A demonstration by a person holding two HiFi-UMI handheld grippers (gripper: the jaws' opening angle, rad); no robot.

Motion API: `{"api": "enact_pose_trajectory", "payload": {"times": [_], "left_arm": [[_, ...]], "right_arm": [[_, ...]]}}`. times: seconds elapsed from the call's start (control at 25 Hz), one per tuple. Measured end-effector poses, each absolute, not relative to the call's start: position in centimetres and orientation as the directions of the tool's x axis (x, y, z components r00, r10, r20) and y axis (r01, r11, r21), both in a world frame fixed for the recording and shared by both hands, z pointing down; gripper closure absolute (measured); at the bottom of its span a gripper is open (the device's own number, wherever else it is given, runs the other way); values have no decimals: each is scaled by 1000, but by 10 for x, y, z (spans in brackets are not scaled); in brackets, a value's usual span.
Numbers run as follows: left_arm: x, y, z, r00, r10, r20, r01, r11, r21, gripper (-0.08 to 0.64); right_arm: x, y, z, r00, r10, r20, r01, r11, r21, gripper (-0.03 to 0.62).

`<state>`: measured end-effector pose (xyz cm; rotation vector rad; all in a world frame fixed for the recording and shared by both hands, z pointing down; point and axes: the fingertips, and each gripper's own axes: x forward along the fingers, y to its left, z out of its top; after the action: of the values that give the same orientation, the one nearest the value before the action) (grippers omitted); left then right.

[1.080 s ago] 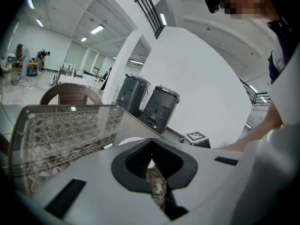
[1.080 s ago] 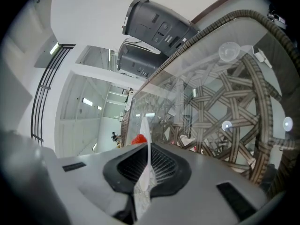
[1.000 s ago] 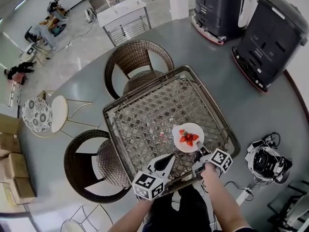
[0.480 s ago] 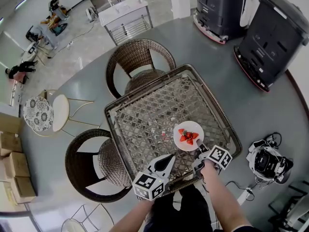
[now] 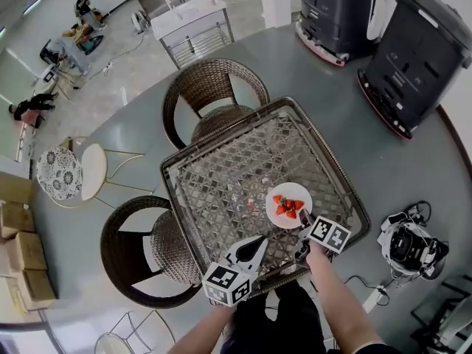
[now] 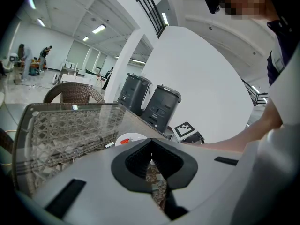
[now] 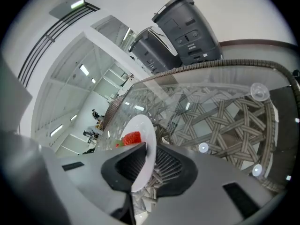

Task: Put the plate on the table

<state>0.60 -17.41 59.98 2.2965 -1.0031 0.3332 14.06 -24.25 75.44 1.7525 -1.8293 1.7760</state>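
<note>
Right gripper [image 5: 303, 229] is clamped on the near rim of the white plate [image 5: 289, 195]; its own view shows the rim pinched between both pads, gripper [image 7: 145, 161], plate [image 7: 139, 125]. The plate carries cut strawberries [image 5: 287, 208] and sits over the glass-topped wicker table [image 5: 221, 175], at about 4 o'clock from the table's centre, close to the near right edge. I can't tell whether it already rests on the glass or hangs just above it (the right gripper view suggests very low). Left gripper [image 5: 257, 243] is pinched together on nothing, jaws touching at the tip in its own view [image 6: 151, 159], and hovers over the near table edge at about 6 o'clock, apart from the plate. Step in hand, as I judge it: the set-down itself, nearly done. The next move calls for settling the plate flat on the glass, keeping it level so the strawberries don't slide, then parting the jaws and backing out toward 5 o'clock without dragging the rim.
</note>
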Motion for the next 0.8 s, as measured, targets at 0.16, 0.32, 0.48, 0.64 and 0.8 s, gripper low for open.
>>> {"api": "enact_pose_trajectory", "payload": {"times": [0.16, 0.32, 0.48, 0.64, 0.8], "left_arm": [[4, -172, 600, 684, -576, 448, -729, -534, 428, 555], [5, -172, 599, 686, -576, 444, -727, -537, 428, 555], [7, -172, 599, 687, -572, 448, -727, -537, 428, 555], [10, -173, 599, 687, -568, 453, -726, -537, 429, 555], [10, -173, 600, 689, -567, 452, -725, -537, 431, 554]], "right_arm": [[140, -241, 755, -333, -629, 703, -732, -298, -613, 540], [142, -241, 754, -305, -616, 726, -768, -291, -570, 533], [147, -240, 753, -258, -593, 763, -834, -262, -486, 522], [153, -241, 752, -216, -570, 793, -888, -222, -402, 518], [153, -240, 752, -192, -548, 814, -922, -182, -340, 511]]}}
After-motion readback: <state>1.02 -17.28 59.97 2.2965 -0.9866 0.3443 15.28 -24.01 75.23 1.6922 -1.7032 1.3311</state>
